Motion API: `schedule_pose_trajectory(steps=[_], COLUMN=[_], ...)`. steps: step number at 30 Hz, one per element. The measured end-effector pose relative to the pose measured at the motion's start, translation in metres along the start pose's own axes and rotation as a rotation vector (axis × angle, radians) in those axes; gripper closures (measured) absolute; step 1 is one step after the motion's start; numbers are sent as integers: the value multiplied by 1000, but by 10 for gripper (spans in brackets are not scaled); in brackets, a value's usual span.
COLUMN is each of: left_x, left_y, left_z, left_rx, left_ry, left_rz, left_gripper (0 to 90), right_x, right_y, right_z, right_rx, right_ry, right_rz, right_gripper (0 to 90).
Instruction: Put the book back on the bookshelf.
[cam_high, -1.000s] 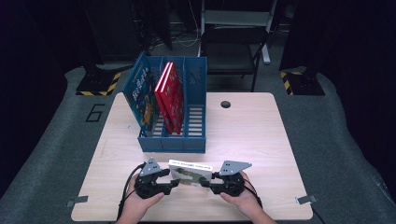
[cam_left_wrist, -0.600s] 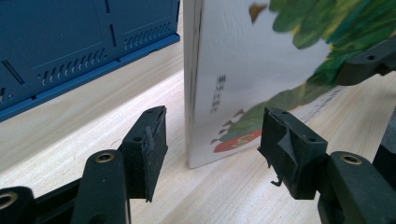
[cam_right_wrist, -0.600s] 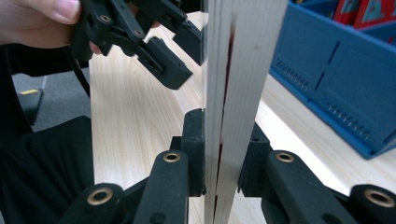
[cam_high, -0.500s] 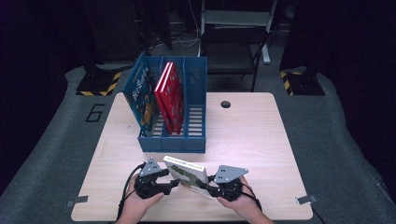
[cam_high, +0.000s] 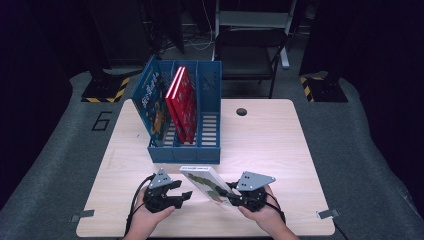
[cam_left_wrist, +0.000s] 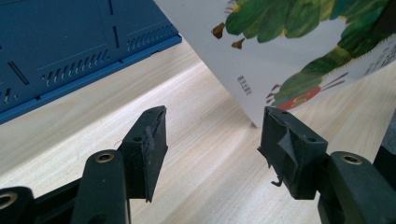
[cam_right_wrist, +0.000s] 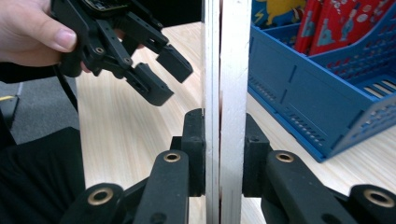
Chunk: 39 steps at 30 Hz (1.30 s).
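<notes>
Blue file rack (cam_high: 185, 145) at the table's (cam_high: 270, 150) ten o'clock, holding a blue book (cam_high: 152, 102) and red books (cam_high: 181, 102) (both leaning). Black chair (cam_high: 250, 50) beyond, at twelve.

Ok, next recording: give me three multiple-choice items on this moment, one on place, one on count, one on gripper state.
1. Where is the white picture book?
A. In the rack
B. Between the grippers, in front of the rack
C. On the floor

2. How many compartments has the blue plastic file rack?
A. Three
B. Two
C. Five

3. How does the right gripper stand?
A. Open, empty
B. Shut on the rack
C. Shut on the book

Key: 1 B, the high view shows it there, tilted. 2 A, two dividers show. 3 C, both jaws press the book's edge; the left gripper is open.
</notes>
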<state>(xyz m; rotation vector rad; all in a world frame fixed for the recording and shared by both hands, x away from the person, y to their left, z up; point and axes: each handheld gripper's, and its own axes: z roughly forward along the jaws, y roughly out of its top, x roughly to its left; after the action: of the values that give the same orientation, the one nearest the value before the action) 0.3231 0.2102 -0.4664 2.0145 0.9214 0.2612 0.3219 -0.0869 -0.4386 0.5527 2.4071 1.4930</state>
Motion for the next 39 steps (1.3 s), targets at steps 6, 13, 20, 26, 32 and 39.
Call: schedule_pose_trajectory(steps=[6,13,20,26,32,39], left_x=[0,0,0,0,0,0], left_y=[0,0,0,0,0,-1], left_z=[0,0,1,1,2,2], left_rx=[1,4,5,7,12,13], left_ry=[0,-2,-2,-4,-6,-5], left_rz=[-2,-4,-5,-8,-7,-6], left_gripper=[407,405,404,404,403,403], right_x=[-5,-8,-10,-9,-6,-2], right_y=[6,8,9,7,2,2], right_z=[-8,-12,-15,-10,1,5], right_rx=[29,84,108,108,153,174], right_ry=[-12,-24,-33,-3,1,13], right_rz=[8,19,59,52,44,28], right_gripper=[765,764,762,760,758,757])
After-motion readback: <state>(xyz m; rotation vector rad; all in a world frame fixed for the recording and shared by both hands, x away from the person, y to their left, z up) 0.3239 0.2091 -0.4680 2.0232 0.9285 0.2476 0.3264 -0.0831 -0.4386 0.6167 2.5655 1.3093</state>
